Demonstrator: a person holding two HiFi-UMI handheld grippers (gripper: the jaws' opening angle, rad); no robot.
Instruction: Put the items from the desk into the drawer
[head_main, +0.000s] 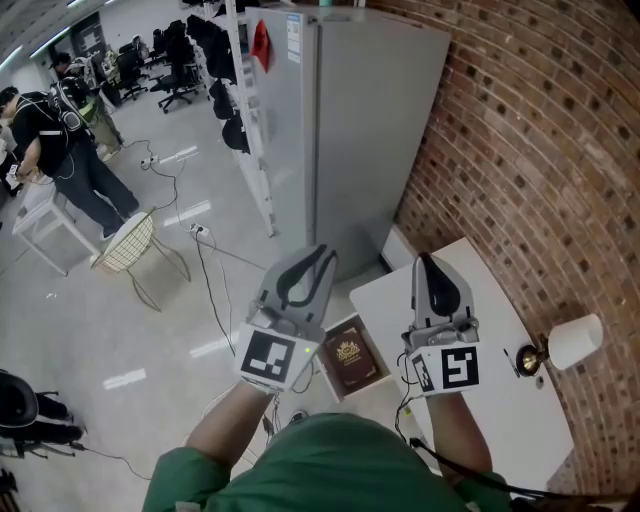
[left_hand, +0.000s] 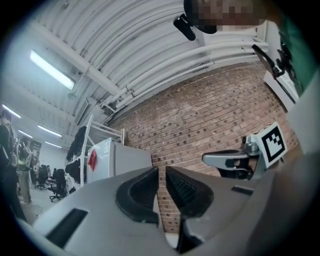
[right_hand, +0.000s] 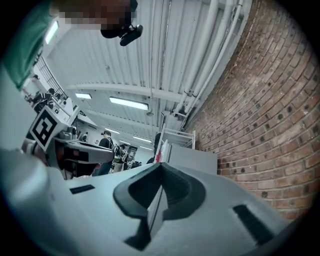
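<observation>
A: Book (head_main: 350, 362), where is it?
B: Just left of the white surface (head_main: 500, 420).
A: And the fingers?
B: On the left gripper (head_main: 324, 252) a narrow slit apart, on the right gripper (head_main: 424, 262) pressed together; both empty.

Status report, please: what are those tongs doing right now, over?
Right tongs shut, empty. Left tongs barely ajar, empty. Brown book beneath, untouched. Nothing in the way.
</observation>
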